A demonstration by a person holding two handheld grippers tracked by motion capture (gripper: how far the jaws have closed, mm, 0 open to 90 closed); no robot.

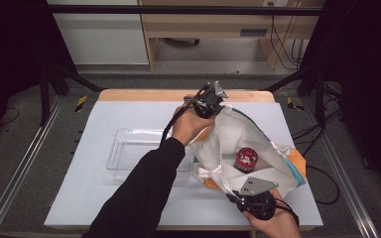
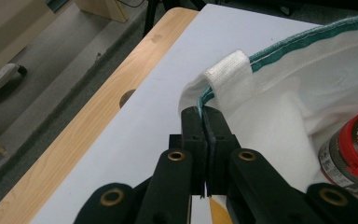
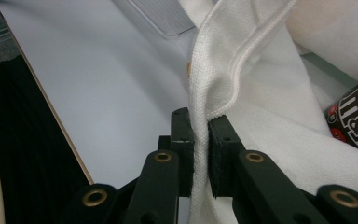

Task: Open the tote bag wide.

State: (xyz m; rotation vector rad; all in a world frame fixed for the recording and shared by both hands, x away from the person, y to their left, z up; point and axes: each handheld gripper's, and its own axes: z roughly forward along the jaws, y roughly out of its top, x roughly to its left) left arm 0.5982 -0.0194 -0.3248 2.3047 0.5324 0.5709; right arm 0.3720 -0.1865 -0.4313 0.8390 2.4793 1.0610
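While my left gripper [image 2: 207, 140] pinches the white cloth bag [image 1: 258, 136] at its green-trimmed rim and my right gripper [image 3: 200, 140] clamps the bag's white strap, both jaws fully closed on fabric, I'd keep the mouth spread wide on the white table [image 1: 129, 119] so the red-lidded candy jar [image 1: 246, 158] inside stays reachable.

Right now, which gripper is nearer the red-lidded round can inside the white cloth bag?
Right. The right gripper pinches the white cloth bag rim just below the red-lidded can in the high view; the left gripper clamps the far rim, farther off.
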